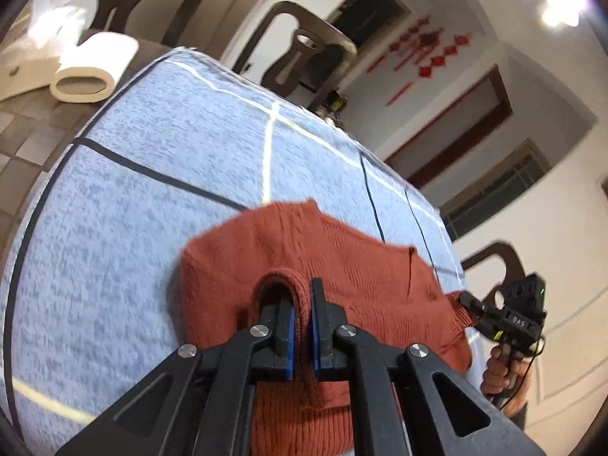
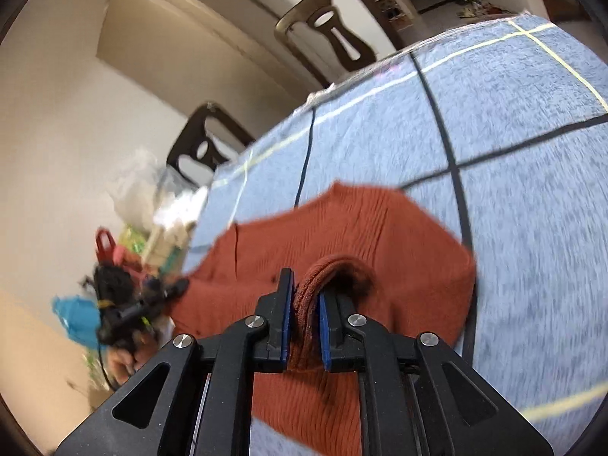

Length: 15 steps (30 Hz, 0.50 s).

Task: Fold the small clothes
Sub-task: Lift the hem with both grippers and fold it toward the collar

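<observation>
Left wrist view shows my left tongs [image 1: 303, 326] pinching a doubled ridge of the rust-red knitted garment [image 1: 342, 250], the blue pads [image 1: 290, 336] pressed in on the cloth from both sides. In the right wrist view my right tongs [image 2: 306, 328] pinch another bunched edge of the same garment [image 2: 361, 228] in the same way. I hold it at two points so the knit stays spread between them instead of sagging into a heap. Its far part lies over the blue cloth on the counter [image 1: 152, 144], while the near part hangs from my grips towards me. I judge this to be mid-fold: the held edge looks ready to be carried over the part resting flat. A white roll [image 1: 95, 68] sits well apart at the far left, clear of the work.
</observation>
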Available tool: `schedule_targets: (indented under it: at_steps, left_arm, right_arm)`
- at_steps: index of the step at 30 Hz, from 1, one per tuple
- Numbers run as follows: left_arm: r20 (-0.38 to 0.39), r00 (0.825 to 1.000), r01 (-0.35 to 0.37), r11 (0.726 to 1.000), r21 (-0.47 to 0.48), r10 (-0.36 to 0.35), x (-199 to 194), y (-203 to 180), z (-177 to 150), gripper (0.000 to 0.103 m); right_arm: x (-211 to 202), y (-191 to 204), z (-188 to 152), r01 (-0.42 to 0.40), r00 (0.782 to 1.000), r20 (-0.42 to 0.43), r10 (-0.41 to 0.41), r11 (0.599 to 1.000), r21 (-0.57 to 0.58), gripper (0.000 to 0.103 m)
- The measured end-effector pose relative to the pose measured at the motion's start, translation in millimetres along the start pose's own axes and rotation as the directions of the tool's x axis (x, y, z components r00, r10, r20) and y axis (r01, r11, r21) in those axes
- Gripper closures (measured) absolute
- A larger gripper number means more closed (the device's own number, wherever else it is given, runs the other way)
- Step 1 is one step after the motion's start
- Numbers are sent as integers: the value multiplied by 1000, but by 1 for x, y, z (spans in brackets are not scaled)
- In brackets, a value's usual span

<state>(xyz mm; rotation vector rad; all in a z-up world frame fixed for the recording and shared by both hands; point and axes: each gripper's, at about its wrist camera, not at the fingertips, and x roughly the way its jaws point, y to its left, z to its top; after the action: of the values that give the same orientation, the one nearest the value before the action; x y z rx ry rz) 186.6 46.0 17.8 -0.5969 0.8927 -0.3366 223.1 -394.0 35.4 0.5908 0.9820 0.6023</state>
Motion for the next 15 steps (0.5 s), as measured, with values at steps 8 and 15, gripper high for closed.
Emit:
schedule_targets:
  at_steps: [8,15]
  left_arm:
    - [107,994,-15,994,-112,27,-16,18,20,59]
    - [105,987,-116,993,-30,118,-14,14,17,58]
  right_arm:
    - [2,-14,21,-40,998,47,35,993,115,63]
    - [-10,-6,22,23,994,110,-27,999,39,59]
